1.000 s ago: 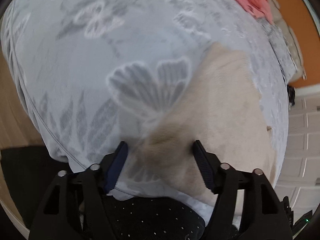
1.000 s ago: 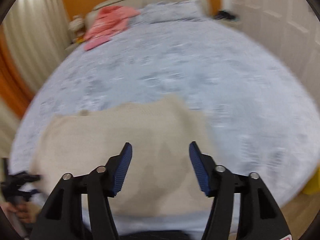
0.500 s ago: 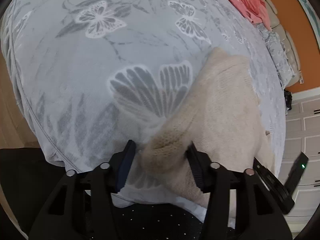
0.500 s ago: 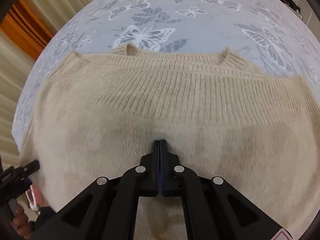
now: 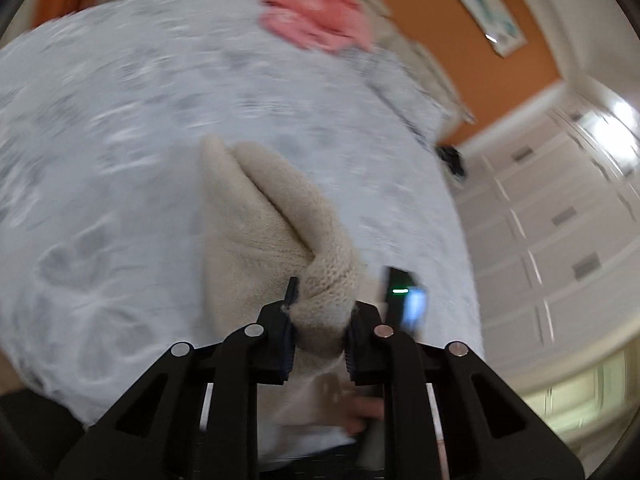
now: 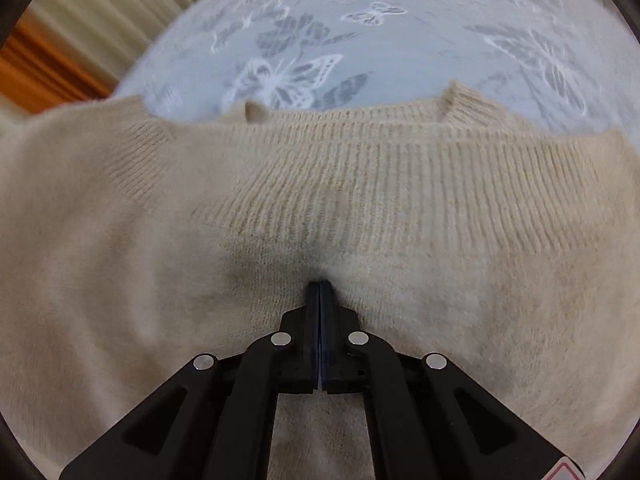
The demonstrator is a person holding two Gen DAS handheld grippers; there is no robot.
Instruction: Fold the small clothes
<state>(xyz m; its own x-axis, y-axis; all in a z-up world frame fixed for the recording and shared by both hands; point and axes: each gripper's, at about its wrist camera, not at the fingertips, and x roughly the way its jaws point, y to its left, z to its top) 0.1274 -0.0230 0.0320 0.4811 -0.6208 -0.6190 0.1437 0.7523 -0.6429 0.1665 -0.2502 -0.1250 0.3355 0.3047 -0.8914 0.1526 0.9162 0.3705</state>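
Observation:
A small beige knit sweater (image 5: 256, 216) lies on a pale blue butterfly-print bed cover (image 5: 120, 120). My left gripper (image 5: 322, 308) has a bunched corner of the sweater between its jaws. The jaws are closing, the pads press on the knit, and that corner is raised off the bed into a fold. In the right wrist view the sweater (image 6: 360, 184) fills the lower half, ribbed hem toward the far side. My right gripper (image 6: 320, 288) is shut, with its tips pressed down into the middle of the knit and nothing visible between the pads.
Pink clothes (image 5: 316, 16) lie at the far end of the bed. White wardrobe doors (image 5: 560, 220) stand to the right, beyond the bed. A hand (image 5: 364, 412) shows just behind the lifted cloth. Curtains (image 6: 100, 20) hang at the far left.
My left gripper closed on the sweater's corner, then rose and rolled, lifting it. The right gripper dropped onto the sweater and shut; over the last half second it has stayed put.

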